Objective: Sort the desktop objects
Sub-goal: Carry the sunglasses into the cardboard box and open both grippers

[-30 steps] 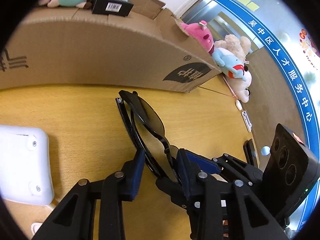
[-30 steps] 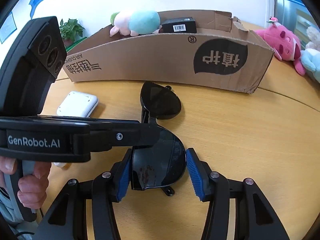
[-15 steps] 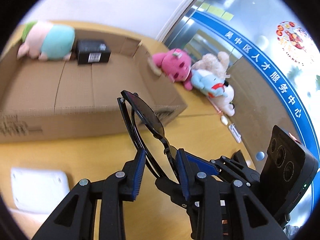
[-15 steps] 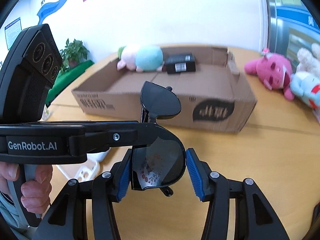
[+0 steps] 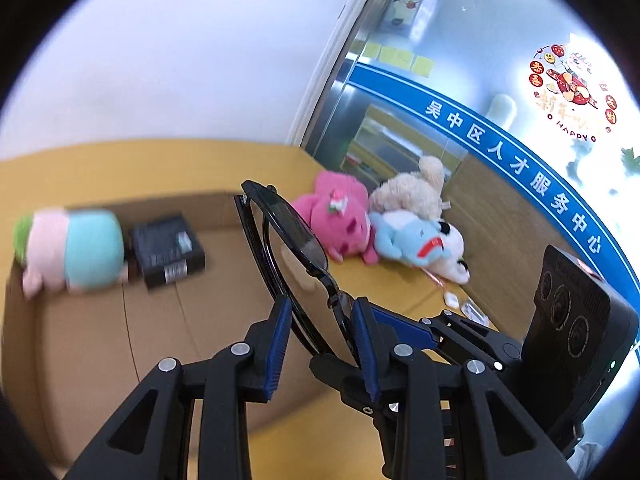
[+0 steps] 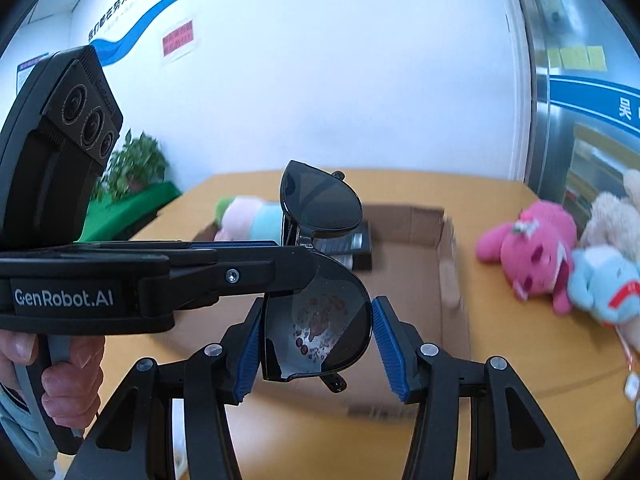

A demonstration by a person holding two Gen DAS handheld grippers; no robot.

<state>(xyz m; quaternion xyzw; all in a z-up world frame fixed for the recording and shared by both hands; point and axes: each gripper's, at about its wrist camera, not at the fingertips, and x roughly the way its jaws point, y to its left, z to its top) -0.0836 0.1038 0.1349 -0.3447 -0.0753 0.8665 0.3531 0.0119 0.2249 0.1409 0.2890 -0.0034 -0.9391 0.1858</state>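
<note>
Black sunglasses [image 5: 292, 236] are held in the air above the open cardboard box [image 5: 100, 340]. My left gripper [image 5: 320, 328] is shut on the sunglasses near the bridge. My right gripper [image 6: 318, 340] is shut on the near lens of the sunglasses [image 6: 320, 320], its blue pads against the lens edges. The far lens sticks up over the box [image 6: 448, 280]. Inside the box lie a pink and teal plush [image 5: 68, 252] and a small black box [image 5: 168, 248].
A pink plush [image 5: 340, 216], a beige plush [image 5: 412, 188] and a blue plush [image 5: 416, 240] lie on the yellow table [image 6: 520, 344] right of the box. Small white items [image 5: 452, 300] lie near them. A green plant [image 6: 136, 168] stands at the far left.
Both grippers have lifted the sunglasses off the table and carried them up and forward over the box. The white device on the table has dropped out of view.
</note>
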